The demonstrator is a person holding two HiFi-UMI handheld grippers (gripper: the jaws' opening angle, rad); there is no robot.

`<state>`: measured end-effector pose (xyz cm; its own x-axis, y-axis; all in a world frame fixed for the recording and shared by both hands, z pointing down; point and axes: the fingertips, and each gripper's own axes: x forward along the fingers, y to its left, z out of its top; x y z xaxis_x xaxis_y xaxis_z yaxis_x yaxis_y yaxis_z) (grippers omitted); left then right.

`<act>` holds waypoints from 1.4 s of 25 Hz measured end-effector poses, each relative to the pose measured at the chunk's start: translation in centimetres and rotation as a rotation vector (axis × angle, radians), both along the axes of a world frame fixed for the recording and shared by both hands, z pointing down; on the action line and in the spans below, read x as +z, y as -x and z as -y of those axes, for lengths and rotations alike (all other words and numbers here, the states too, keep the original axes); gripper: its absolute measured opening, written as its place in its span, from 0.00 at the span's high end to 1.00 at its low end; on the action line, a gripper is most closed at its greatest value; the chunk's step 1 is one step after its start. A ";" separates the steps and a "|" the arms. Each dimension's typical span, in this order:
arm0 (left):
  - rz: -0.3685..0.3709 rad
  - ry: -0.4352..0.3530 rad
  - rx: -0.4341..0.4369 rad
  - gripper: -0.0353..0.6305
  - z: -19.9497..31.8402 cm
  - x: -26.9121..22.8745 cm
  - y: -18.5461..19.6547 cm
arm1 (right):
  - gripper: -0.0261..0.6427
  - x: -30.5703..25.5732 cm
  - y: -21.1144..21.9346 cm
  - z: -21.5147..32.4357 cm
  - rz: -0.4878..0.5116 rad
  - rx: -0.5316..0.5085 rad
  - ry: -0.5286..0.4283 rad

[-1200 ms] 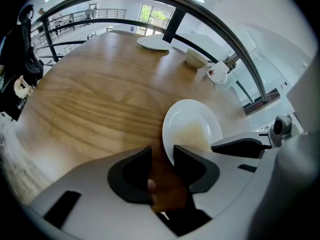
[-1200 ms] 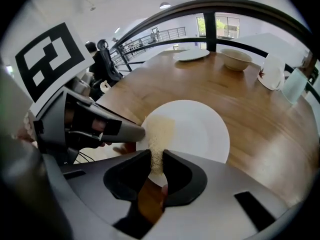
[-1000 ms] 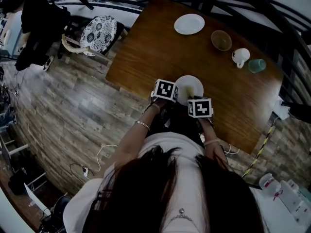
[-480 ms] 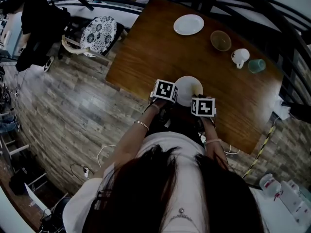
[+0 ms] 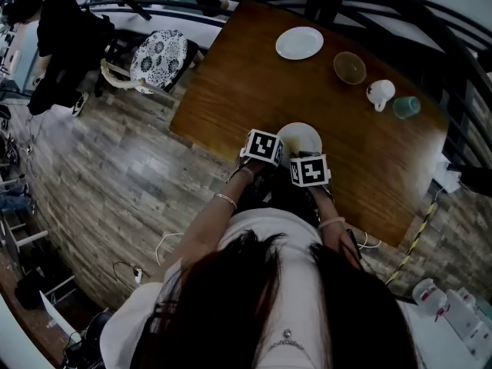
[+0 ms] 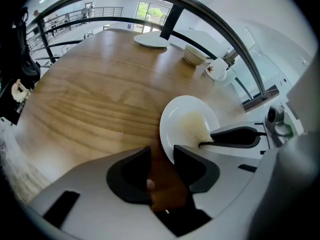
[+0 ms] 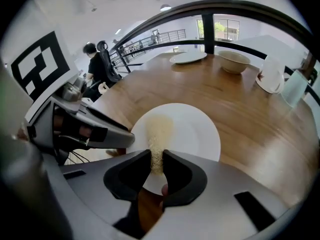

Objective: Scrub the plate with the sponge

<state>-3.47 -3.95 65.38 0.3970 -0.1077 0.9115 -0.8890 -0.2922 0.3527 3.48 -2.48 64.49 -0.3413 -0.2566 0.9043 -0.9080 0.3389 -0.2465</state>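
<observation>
The right claw [image 7: 157, 156], gripping the sponge [image 7: 159, 134], has slid back leftward across the plate [image 7: 195, 129].

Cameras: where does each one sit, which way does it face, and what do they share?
Head view: on the person's head, facing steeply down at the table; hair, forearms and marker cubes show.
Left gripper view: on the left tool, looking along its parted jaws at the plate; right tool shows at right.
Right gripper view: on the right tool, looking along jaws shut on the sponge; left tool at left.
Shared: all see the plate.
</observation>
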 end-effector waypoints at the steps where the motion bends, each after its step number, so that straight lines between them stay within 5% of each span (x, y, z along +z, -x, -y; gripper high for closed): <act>1: -0.001 0.001 0.003 0.73 0.0 0.0 0.0 | 0.83 0.0 -0.7 0.2 -0.010 0.018 -0.004; 13: -0.016 0.015 -0.003 0.73 0.1 0.0 -0.1 | 0.83 -0.7 -7.5 2.2 -0.100 0.221 -0.056; 29: 0.005 0.008 0.017 0.73 -0.1 0.0 -0.1 | 0.83 0.0 1.8 1.4 0.069 -0.030 -0.013; 35: -0.011 0.030 0.004 0.73 0.0 -0.1 0.1 | 0.83 -0.3 -1.4 2.4 0.053 0.066 -0.006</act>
<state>-3.62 -3.95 65.28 0.4075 -0.0789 0.9098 -0.8837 -0.2852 0.3711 4.92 -4.85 64.17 -0.3706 -0.2857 0.8838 -0.9142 0.2803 -0.2927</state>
